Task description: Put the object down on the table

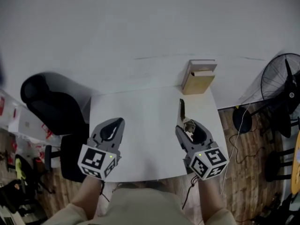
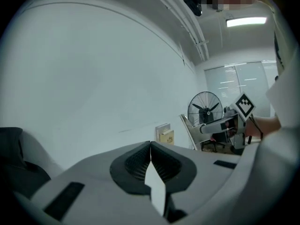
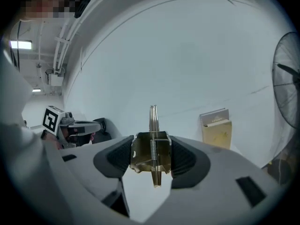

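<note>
My right gripper (image 1: 187,125) is shut on a brass-coloured metal spring clip (image 1: 182,110) and holds it above the right part of the white table (image 1: 140,125). In the right gripper view the clip (image 3: 151,146) sits between both pads, its coil spring in the middle and its thin flat blades sticking out forward past the fingertips. My left gripper (image 1: 118,122) hovers over the table's left part. Its jaws meet at the tips in the left gripper view (image 2: 150,146), with nothing between them.
A tan book-like box (image 1: 199,76) stands at the table's far right corner against the white wall. A standing fan (image 1: 281,81) and cables are on the wooden floor to the right. A black chair (image 1: 51,107) sits left of the table.
</note>
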{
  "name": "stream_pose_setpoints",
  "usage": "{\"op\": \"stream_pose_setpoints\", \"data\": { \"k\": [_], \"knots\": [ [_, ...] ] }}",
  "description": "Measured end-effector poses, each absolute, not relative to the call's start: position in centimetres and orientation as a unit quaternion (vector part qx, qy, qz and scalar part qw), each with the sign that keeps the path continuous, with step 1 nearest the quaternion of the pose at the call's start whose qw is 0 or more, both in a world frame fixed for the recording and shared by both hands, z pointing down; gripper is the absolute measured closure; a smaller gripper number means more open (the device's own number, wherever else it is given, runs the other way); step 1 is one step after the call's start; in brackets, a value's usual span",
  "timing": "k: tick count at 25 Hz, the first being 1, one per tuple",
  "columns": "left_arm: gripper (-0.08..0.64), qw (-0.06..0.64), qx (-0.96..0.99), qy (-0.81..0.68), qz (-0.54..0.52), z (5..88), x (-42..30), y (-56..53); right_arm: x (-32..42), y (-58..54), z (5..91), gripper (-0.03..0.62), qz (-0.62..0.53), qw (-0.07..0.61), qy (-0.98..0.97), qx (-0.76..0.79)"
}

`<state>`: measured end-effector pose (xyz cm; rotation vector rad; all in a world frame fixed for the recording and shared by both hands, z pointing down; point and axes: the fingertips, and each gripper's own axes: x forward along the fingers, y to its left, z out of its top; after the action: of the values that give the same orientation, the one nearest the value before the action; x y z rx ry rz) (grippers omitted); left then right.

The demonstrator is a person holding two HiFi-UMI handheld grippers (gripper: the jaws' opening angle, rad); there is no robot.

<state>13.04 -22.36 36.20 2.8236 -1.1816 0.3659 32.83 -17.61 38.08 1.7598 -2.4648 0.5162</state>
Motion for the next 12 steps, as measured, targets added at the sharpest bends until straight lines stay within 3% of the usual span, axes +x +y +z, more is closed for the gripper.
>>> {"op": "stream_pose_setpoints", "data": {
  "k": [12],
  "knots": [
    [0.54,0.053,0.898,-0.414,0.142,38.7,14.8,-24.5,31.3,-25.1,43.3,0.35,0.062,0.237,-0.862,0.443]
  ]
}}
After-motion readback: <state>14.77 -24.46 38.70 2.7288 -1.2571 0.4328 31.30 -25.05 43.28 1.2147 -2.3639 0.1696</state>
